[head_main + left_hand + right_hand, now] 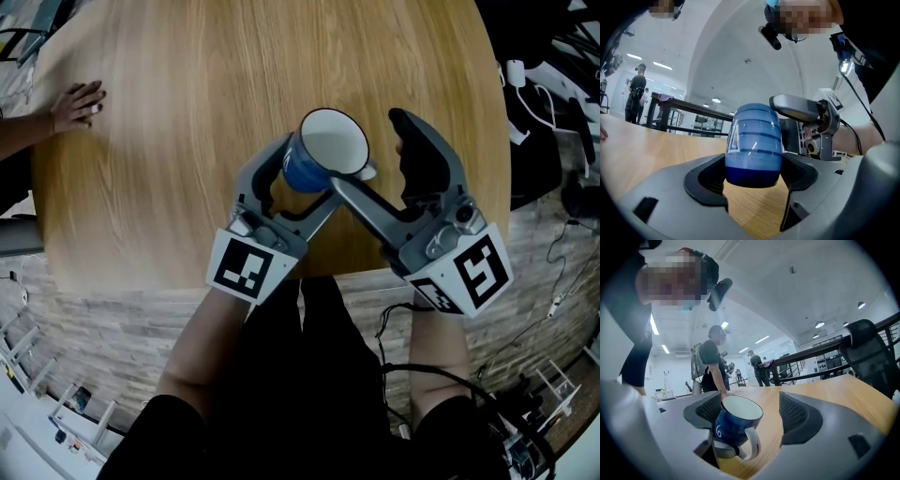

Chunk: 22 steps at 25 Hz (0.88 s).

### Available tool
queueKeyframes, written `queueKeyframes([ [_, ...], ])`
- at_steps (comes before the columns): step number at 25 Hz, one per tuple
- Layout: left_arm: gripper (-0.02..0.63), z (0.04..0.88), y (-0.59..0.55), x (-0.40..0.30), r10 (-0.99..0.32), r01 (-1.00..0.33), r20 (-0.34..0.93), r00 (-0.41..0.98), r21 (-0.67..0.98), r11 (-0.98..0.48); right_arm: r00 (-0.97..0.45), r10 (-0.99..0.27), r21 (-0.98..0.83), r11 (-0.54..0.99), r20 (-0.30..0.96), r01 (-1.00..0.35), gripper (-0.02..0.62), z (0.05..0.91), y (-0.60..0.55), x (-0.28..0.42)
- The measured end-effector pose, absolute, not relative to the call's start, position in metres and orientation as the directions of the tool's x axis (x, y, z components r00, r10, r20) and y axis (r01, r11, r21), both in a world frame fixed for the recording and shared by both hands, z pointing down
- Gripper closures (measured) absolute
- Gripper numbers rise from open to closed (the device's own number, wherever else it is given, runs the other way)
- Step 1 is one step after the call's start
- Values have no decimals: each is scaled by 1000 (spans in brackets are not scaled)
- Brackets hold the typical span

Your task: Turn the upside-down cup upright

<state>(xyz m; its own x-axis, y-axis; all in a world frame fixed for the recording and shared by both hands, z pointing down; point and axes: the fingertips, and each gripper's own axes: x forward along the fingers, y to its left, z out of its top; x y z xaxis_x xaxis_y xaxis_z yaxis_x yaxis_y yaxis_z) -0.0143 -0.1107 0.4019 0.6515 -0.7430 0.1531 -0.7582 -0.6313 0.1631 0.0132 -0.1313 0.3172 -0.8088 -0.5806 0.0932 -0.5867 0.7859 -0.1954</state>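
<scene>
The cup, blue outside and white inside, sat clamped between the jaws of the left gripper, which gripped it by its lower body. It was held clear of the wooden table, not resting on it. The head view looked nearly straight into its open mouth, and the right gripper view showed the rim on top, leaning a little, with the white handle hanging toward that camera. The right gripper had its jaws spread wide and closed on nothing. The cup stood just beside one of its pads, but whether they touched could not be told. Another person's hand lay flat on the far left of the table, well apart from all this.

By my reading the turning itself was as good as done, since the mouth faced up. What was left, I judged, was to level the cup, lower it until its base met the table, and open the left jaws so it stood on its own
</scene>
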Motion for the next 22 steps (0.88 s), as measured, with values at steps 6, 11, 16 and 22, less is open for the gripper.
queueKeyframes([
  [6,245,400,-108,-12,-737,-750,145,660,185,-635,-824,-561,-270,783,82,-561,202,320,-133,14],
  [11,245,412,-116,-25,-750,-784,230,620,144,-604,-830,-502,-57,847,245,-529,202,332,-124,10],
  [16,245,419,-123,-30,-762,-808,300,574,57,-587,-839,-373,12,916,396,-402,206,338,-102,-4],
  [22,245,419,-122,-30,-777,-799,373,508,-132,-586,-815,-301,-121,905,496,-408,492,335,-106,-20],
])
